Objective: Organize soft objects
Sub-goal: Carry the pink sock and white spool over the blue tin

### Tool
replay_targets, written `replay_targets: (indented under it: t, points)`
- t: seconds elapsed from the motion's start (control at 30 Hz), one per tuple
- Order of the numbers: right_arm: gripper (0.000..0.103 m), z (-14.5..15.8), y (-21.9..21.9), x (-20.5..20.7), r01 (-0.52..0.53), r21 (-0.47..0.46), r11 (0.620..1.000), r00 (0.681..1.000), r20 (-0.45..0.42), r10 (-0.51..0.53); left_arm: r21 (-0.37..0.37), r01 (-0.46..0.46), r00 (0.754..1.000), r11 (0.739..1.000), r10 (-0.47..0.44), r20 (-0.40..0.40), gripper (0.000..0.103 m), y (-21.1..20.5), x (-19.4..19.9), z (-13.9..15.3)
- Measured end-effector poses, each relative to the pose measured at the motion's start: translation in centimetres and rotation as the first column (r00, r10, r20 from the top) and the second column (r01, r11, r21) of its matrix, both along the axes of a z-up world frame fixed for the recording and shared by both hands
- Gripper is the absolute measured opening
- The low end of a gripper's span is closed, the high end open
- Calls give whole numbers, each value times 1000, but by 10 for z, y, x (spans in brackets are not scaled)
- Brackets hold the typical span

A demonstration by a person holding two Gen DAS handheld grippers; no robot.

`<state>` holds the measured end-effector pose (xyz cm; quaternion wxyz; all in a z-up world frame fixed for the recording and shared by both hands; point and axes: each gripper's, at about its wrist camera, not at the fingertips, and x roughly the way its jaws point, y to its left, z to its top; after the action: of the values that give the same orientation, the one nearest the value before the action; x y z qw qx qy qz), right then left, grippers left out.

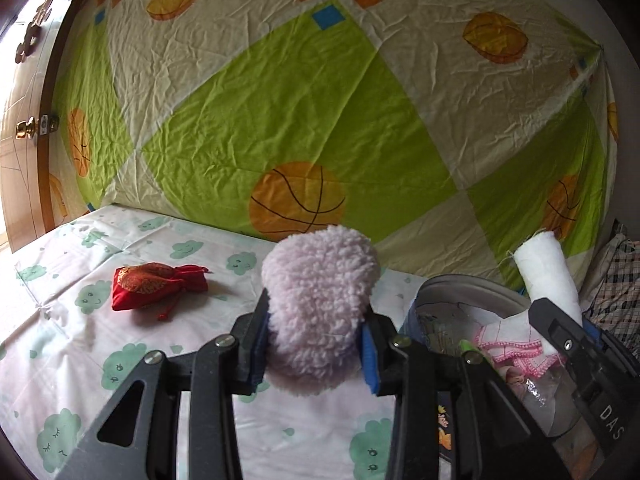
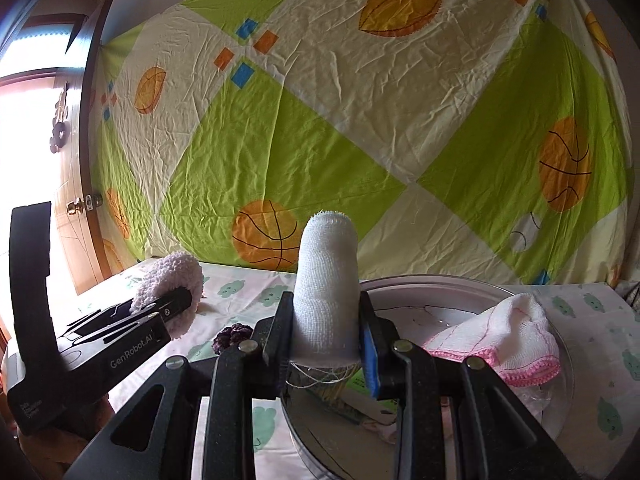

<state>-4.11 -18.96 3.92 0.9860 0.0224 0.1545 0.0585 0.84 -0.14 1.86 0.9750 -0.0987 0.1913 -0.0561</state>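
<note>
Left gripper (image 1: 316,344): jaws pressed against both sides of a fluffy pale-pink pad (image 1: 318,308), which stands upright between them above the bed; in the right wrist view it sits at about 9 o'clock.
Fluffy pale-pink pad: round, curly pile, gripped near its lower half; in the right wrist view it shows edge-on, clamped in the left gripper.
Right gripper (image 2: 326,336): jaws narrow, closed on a white gauze roll (image 2: 326,280) that stands upright between them.
White gauze roll: loose threads hang from its lower end; in the left wrist view it sticks up at about 3 o'clock, over the tin's far rim.
Round metal tin (image 2: 424,284): lies on the bed below and to the right of the right gripper, at 5 o'clock in the right wrist view.
White cloth with pink edging (image 2: 516,340): crumpled inside the tin, on its right side.
Red drawstring pouch (image 1: 154,284): lies on the sheet at 9 o'clock of the pad in the left wrist view, well apart from both grippers.
Dark purple item (image 2: 232,336): small, on the sheet between the two grippers; too small to tell what it is.
Bed sheet (image 1: 64,344): white with green cloud faces.
Backdrop (image 1: 280,100): green and cream cloth with basketball prints, hanging behind the bed.
Door (image 1: 16,140): wooden, with a brass knob, at the far left.
</note>
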Motion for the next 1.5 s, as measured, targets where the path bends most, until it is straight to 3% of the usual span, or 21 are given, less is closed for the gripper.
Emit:
replay_targets:
  t: [0.47, 0.8, 1.23, 1.5]
  points:
    - [32, 8, -62, 7, 118, 26, 993, 993, 10, -118, 32, 110, 993, 993, -111, 42, 37, -71, 4, 20]
    - [32, 5, -93, 18, 186, 18, 982, 982, -13, -186, 56, 166, 986, 985, -166, 10, 37, -115, 14, 21]
    - [32, -9, -103, 36, 245, -70, 967, 964, -91, -251, 148, 196, 976, 969, -178, -125, 37, -154, 32, 1]
    - [32, -20, -102, 45, 240, -72, 968, 956, -153, -249, 204, 199, 971, 959, -164, -176, 37, -157, 38, -8]
